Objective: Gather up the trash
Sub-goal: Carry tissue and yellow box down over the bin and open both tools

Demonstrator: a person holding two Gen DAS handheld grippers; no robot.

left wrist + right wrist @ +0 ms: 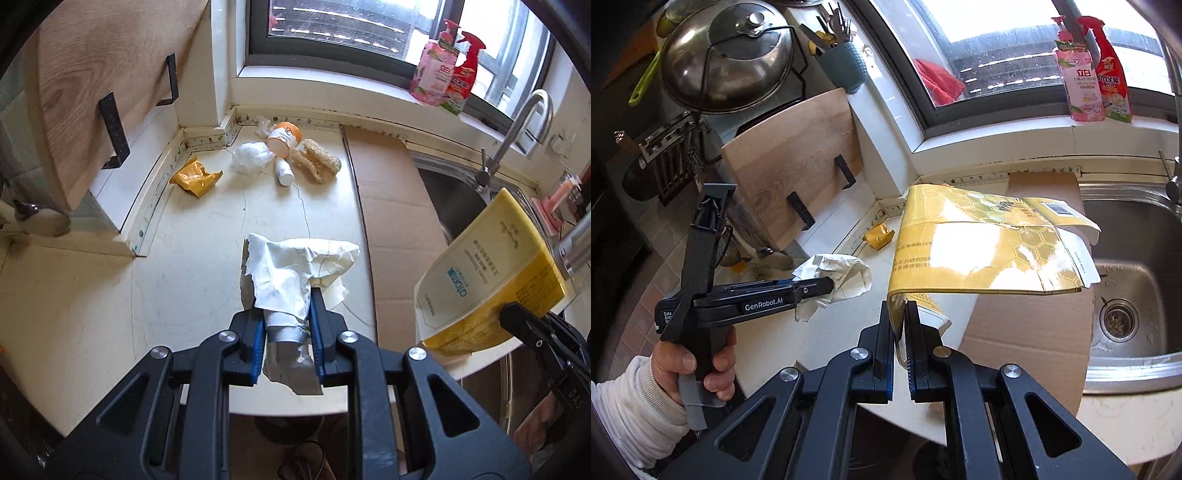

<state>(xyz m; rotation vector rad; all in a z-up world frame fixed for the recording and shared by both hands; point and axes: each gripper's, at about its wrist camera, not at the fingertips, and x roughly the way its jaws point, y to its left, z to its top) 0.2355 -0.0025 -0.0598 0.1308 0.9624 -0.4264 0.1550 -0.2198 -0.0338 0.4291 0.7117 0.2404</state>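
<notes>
With the left gripper (286, 325) clamped on the crumpled white paper (295, 269) and the right gripper (900, 332) clamped on the flattened yellow carton (979, 247), both above the countertop (192, 236), you carry them level, maintaining grip pressure.

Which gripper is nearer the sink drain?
Right. The right gripper, shut on the yellow package, sits just beside the sink, with the drain close to its right. The left gripper, shut on crumpled paper, is farther away on the opposite side.
</notes>
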